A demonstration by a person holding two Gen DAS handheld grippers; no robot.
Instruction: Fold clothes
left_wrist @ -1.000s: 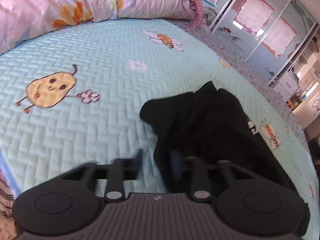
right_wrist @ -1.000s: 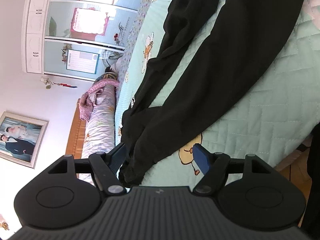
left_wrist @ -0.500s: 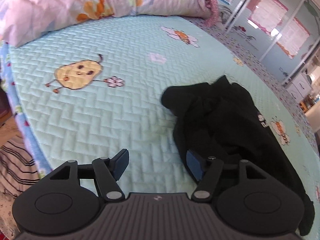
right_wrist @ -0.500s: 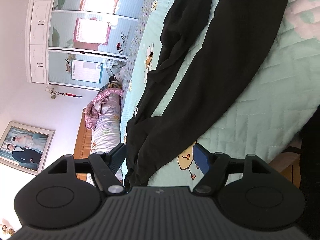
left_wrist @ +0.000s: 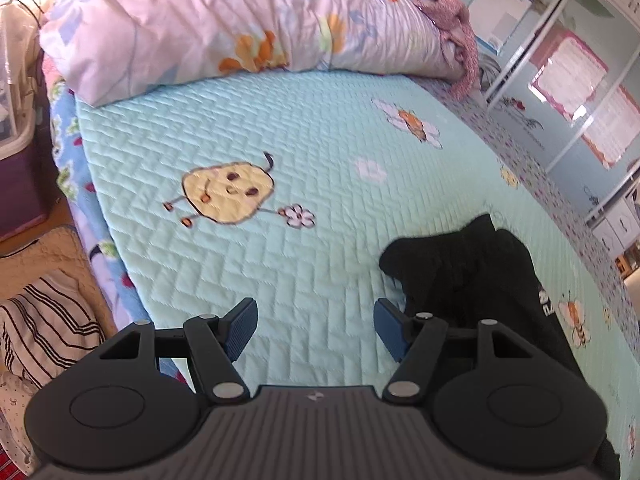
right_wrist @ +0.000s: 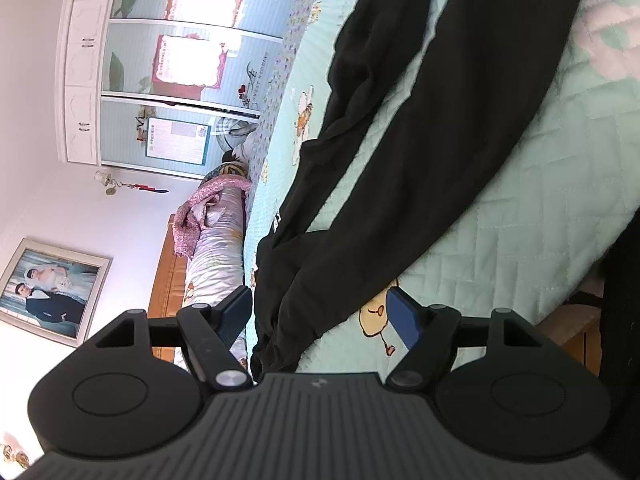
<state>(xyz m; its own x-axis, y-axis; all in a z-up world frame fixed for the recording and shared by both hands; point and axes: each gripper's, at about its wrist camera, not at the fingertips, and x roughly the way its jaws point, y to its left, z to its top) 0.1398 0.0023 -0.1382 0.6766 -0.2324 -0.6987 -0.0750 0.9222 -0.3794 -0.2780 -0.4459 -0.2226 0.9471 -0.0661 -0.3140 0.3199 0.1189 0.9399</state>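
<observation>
A black garment point(left_wrist: 480, 276) lies bunched on the light green quilted bedspread point(left_wrist: 280, 128), right of my left gripper point(left_wrist: 316, 320). The left gripper is open and empty above bare quilt, its right fingertip just short of the cloth. In the right wrist view the same black garment point(right_wrist: 420, 152) stretches long across the bed, one end lying between the spread jaws of my right gripper point(right_wrist: 320, 312). The right gripper is open and holds nothing.
A rolled floral duvet point(left_wrist: 240, 20) lies along the bed's head end. A striped cloth point(left_wrist: 44, 328) and a purple box point(left_wrist: 20, 184) sit off the bed's left edge. Wardrobe doors point(right_wrist: 168, 60) stand beyond the far side.
My left gripper has opened and pulled back to the left, off the black garment. The right gripper stays open and has barely shifted.
</observation>
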